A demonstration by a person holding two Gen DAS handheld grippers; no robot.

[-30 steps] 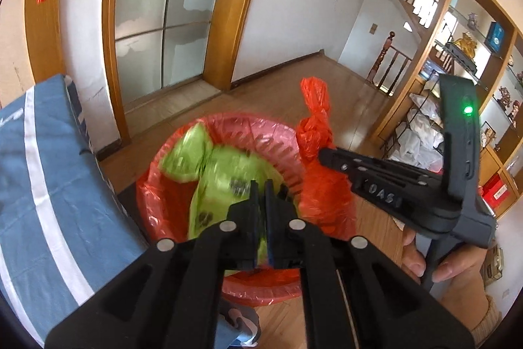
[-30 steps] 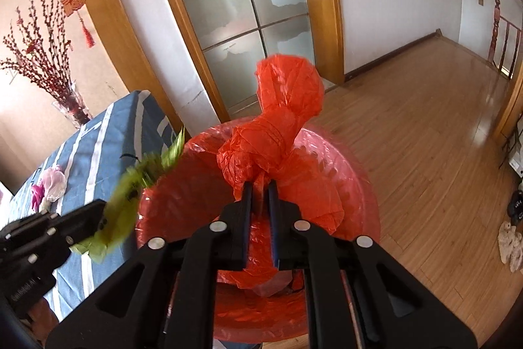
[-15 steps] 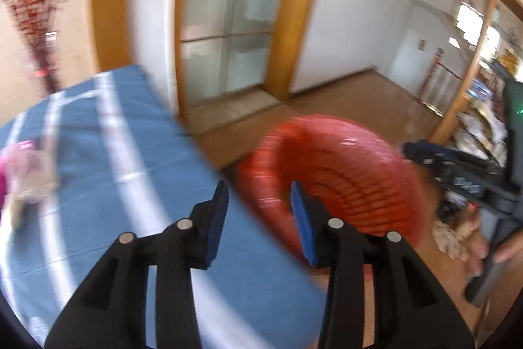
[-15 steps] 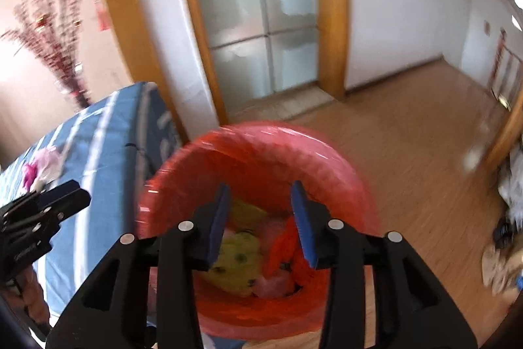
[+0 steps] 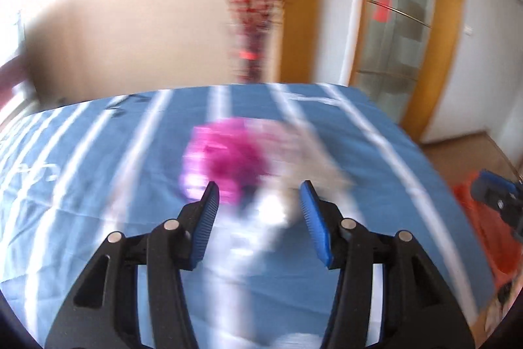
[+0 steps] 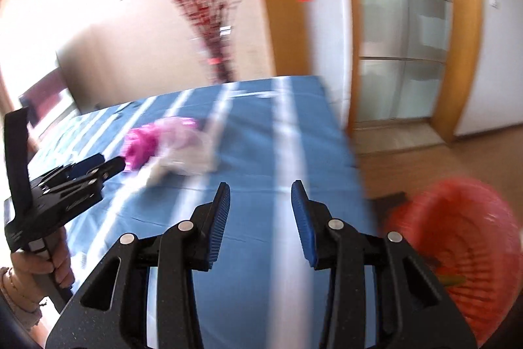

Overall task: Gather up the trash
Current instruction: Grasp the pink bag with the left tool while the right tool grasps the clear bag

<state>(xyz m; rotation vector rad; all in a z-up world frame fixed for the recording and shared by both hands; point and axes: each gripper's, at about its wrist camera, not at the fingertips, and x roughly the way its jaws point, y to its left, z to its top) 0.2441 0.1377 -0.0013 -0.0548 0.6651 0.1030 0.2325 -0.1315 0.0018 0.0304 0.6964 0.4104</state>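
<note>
Pink trash [image 5: 225,159] on blue striped tablecloth [image 5: 376,152]

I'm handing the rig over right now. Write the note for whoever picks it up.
Left gripper: open, empty, aimed at the pink and white trash on the blue striped tablecloth, not touching it.
Right gripper: open, empty, over the cloth nearer the table edge.
Red-lined bin: on the floor beside the table, on the right side; some trash shows inside, blurred.
Done: nothing is in either gripper; some trash is already binned.
Left: pick up the pink and white trash, likely with the left gripper, and drop it in the bin. Frames are motion-blurred, so check the table for other pieces.
</note>
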